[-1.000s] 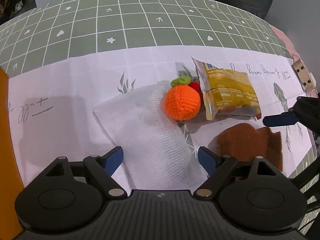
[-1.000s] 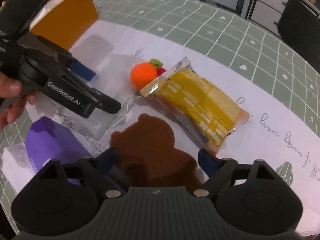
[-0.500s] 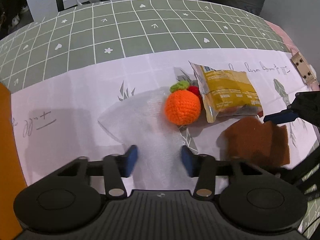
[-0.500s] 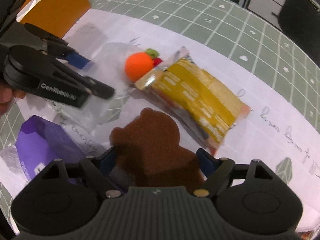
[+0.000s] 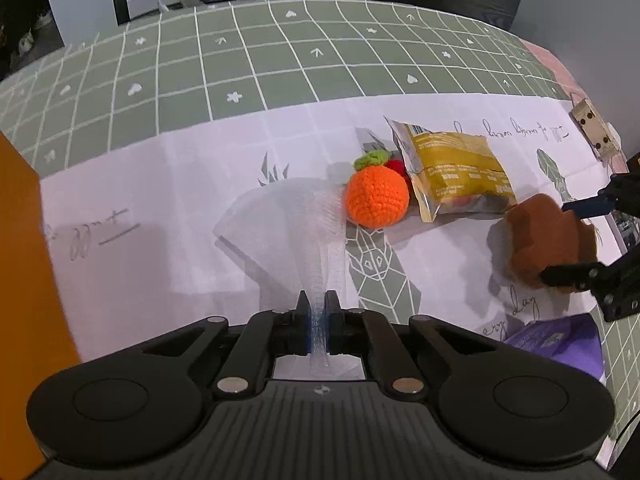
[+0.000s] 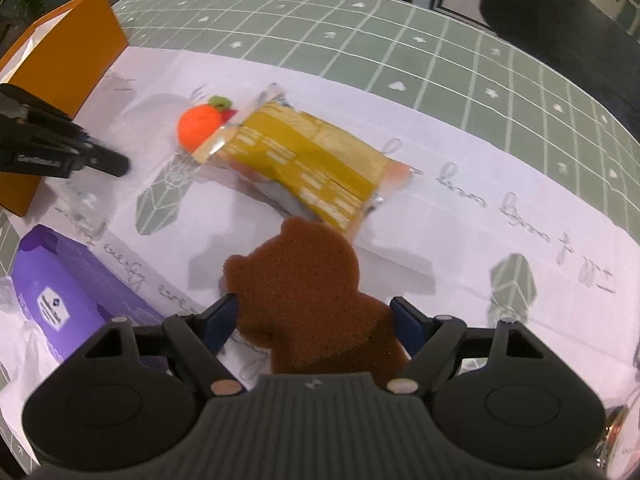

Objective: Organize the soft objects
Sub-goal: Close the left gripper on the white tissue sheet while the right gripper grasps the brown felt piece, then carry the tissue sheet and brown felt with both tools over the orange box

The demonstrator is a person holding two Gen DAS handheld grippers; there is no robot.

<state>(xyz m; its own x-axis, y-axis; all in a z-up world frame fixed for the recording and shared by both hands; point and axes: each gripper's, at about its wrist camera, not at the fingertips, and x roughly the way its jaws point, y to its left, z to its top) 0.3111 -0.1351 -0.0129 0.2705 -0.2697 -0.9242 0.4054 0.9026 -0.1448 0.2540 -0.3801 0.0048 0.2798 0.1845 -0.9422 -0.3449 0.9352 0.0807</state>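
Observation:
My left gripper (image 5: 318, 300) is shut on the near edge of a white mesh cloth (image 5: 288, 224), which is pulled up into a ridge between the pads. An orange crocheted fruit (image 5: 376, 196) with a green leaf rests at the cloth's far right corner, against a yellow snack packet (image 5: 456, 168). My right gripper (image 6: 314, 308) is shut on a brown bear-shaped sponge (image 6: 304, 280), one pad pressing on each side. In the left wrist view the sponge (image 5: 548, 236) hangs above the paper between those fingers.
White printed paper covers the near part of a green grid tablecloth (image 5: 280, 60). An orange box (image 6: 68, 64) stands at the left and a purple box (image 6: 60, 292) lies near the front. A small wooden block (image 5: 592, 128) sits at the far right edge. Dark chairs stand behind the table.
The left jaws went from wide open to shut on the mesh cloth and drew its edge up. The right gripper closed on the brown sponge and raised it off the paper.

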